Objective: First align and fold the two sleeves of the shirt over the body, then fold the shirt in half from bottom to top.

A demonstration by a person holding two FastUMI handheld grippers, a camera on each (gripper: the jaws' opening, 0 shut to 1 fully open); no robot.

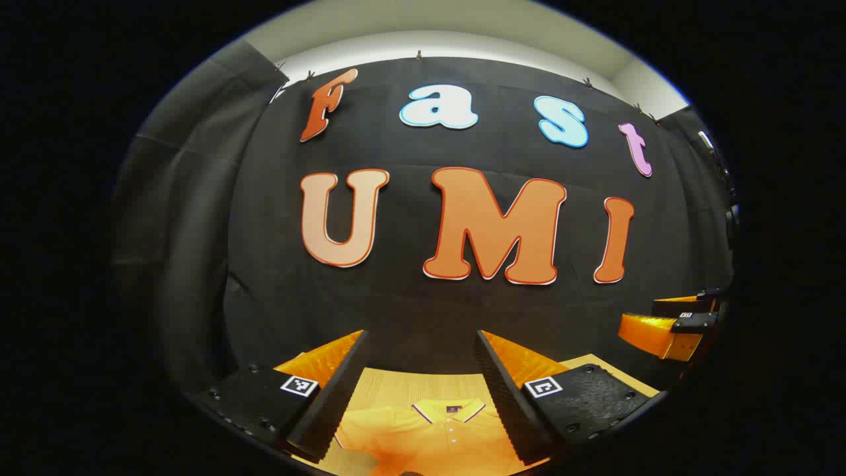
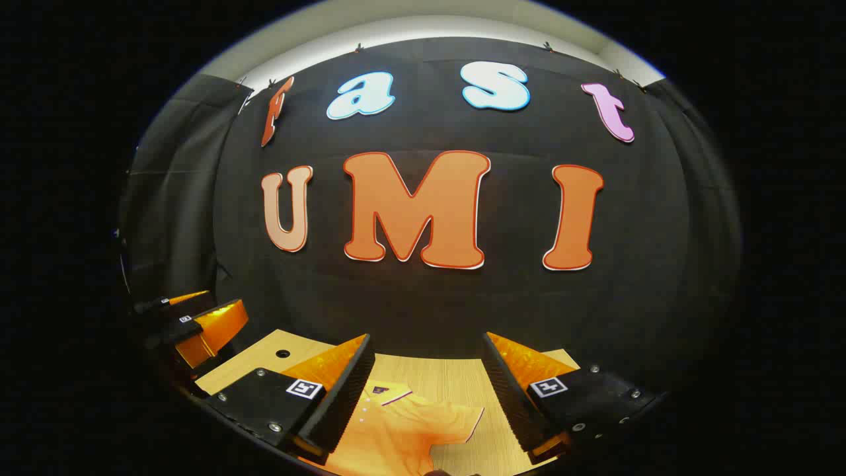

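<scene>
Above the wooden table (image 2: 456, 373) and orange shirt (image 2: 396, 430), both tools (image 1: 420, 390) (image 2: 426, 396) spread, black-draped booth wall behind.

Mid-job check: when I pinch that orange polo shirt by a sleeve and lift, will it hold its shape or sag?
The polo shirt will probably sag: it lies flat on the wooden table like thin, soft cloth. The short sleeve would likely drape and drag the body along. It looks light; both the left tongs and the right tongs are open above it.
</scene>
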